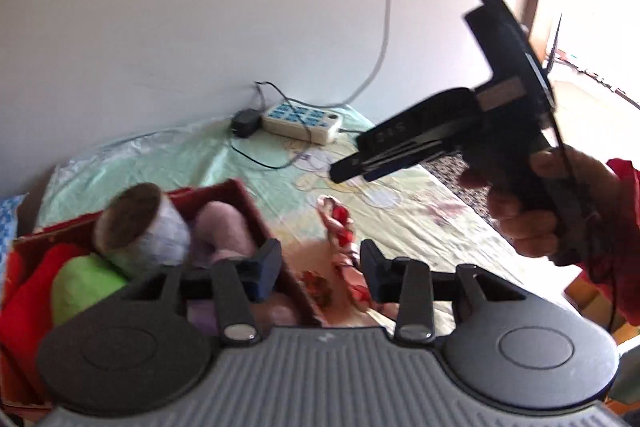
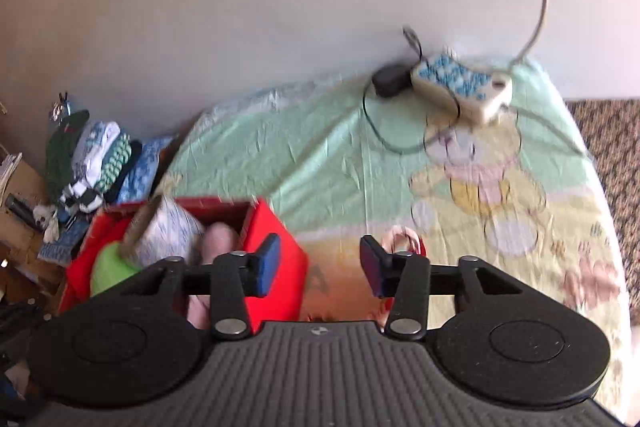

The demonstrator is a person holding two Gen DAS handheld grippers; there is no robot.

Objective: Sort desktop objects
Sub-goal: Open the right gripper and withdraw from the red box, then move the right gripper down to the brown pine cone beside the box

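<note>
Red-and-white braided cloth (image 1: 340, 235) lying just ahead of left gripper (image 1: 320, 267), long way pointing forward; right gripper (image 2: 320, 267) near too. Both wide open, holding nothing.

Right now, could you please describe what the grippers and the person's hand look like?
Both grippers are black, with ribbed grey bases, round discs, silver pivots and blue-padded fingers. The right gripper's body carries pale lettering. The bare hand wears a red sleeve.
</note>
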